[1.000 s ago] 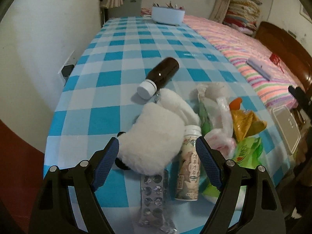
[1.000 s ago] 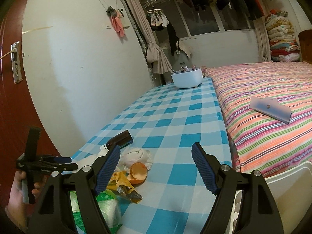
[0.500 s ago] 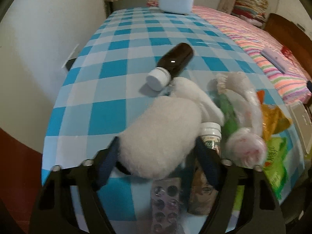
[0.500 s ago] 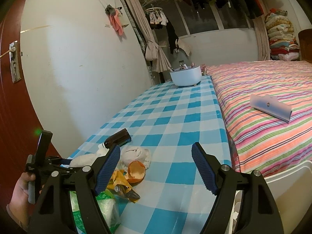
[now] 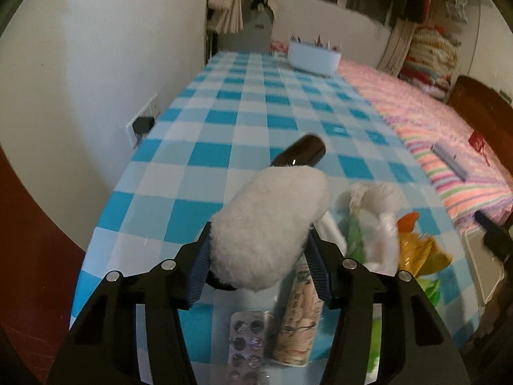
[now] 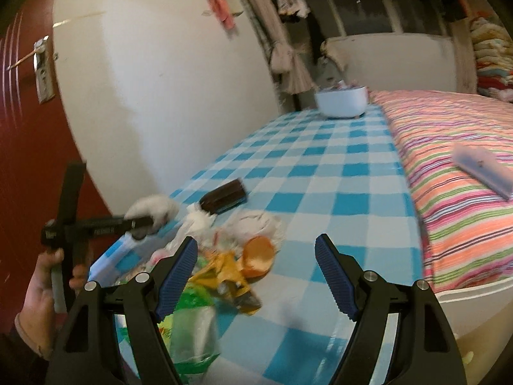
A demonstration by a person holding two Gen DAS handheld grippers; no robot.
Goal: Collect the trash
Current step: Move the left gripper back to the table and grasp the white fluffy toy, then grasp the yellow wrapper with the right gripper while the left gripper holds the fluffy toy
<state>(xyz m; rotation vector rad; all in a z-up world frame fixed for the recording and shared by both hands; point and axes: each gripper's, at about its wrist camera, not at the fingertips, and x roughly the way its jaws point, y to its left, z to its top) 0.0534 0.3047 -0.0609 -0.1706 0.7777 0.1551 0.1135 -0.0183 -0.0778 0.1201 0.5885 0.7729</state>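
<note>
- Far left in the right wrist view, a red door (image 6: 22,134) meets the white wall (image 5: 96,64), which runs along the whole left edge of the table (image 5: 256,112); a wall socket (image 5: 141,125) sits right at that edge.
- A hand (image 6: 48,276) holds the left tongs (image 5: 259,256), whose jaws have just been closing and now press on both sides of a fluffy white plush piece (image 5: 269,221), lifted clear of the checked cloth.
- Behind the plush piece a brown bottle (image 5: 304,154) lies on its side; beyond it the cloth is open all the way to a white tub (image 5: 314,56) at the far end.
- Under the left tongs, near the front table edge, lie a pill blister strip (image 5: 248,337) and a printed drink bottle (image 5: 301,301); its label is too blurred to read.
- The rest of the trash is bunched at the near end: white crumpled wrapping (image 6: 256,221), an orange shell-like scrap (image 6: 258,252), a yellow wrapper (image 6: 224,272) and green packaging (image 6: 192,320).
- The right tongs (image 6: 256,276) stand wide with nothing between them, over clear cloth just right of the pile.
- The table's right edge butts against a striped bed (image 6: 455,192), where a flat pale item (image 6: 484,166) lies.
- White raised lettering on the left tongs' arm is illegible.
</note>
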